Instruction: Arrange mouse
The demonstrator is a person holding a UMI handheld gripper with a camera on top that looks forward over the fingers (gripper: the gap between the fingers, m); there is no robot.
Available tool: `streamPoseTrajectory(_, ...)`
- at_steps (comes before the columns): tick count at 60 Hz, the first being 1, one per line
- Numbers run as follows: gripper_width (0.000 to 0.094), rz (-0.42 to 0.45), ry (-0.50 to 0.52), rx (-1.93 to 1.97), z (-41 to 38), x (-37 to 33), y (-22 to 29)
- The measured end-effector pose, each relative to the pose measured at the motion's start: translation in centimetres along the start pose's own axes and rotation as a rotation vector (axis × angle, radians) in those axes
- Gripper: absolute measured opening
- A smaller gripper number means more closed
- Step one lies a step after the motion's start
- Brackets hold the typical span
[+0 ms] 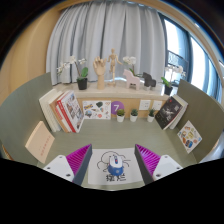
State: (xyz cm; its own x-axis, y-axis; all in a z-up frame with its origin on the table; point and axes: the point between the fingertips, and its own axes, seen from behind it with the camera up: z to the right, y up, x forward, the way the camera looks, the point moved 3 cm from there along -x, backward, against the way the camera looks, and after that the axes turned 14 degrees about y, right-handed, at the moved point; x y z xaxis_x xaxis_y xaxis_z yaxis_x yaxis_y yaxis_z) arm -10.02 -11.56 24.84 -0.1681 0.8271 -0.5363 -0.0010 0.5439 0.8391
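1. Where the two fingers reach forward, the gripper [113, 163] stands released, its pink pads [79, 158] spread wide apart with a gap at each side of what lies between them.
2. Mouse [112, 160]: white, small, resting on its own support between the fingers, touched by neither pad.
3. Mouse mat [112, 175]: pale, printed with dark characters, lying on the worktop [30, 112] under the mouse and between the fingers.
4. Books [62, 110]: a leaning row with red and white covers, beyond the left finger.
5. Flat tan item [39, 141]: lying tilted on the worktop, just ahead of the books; what it is cannot be told.
6. Shelf [118, 93]: a low wooden riser well beyond the fingers, with small potted plants [121, 114] in a row before it.
7. Wooden figure [112, 66]: upright on the shelf, beside a green plant [83, 73].
8. Picture books [179, 122]: propped and tilted beyond the right finger.
9. Curtain [110, 30]: pale, hanging behind the shelf, with a window [192, 50] to its right.
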Motion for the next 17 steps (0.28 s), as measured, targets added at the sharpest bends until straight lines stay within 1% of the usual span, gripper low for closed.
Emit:
streamPoseTrajectory(4, 0.0856, 0.006, -0.001, -0.001, -0.8, -1.7, -0.6)
streamPoseTrajectory(17, 0.0852, -0.025, 0.003, 0.036, -3.1, -5.4, -4.8)
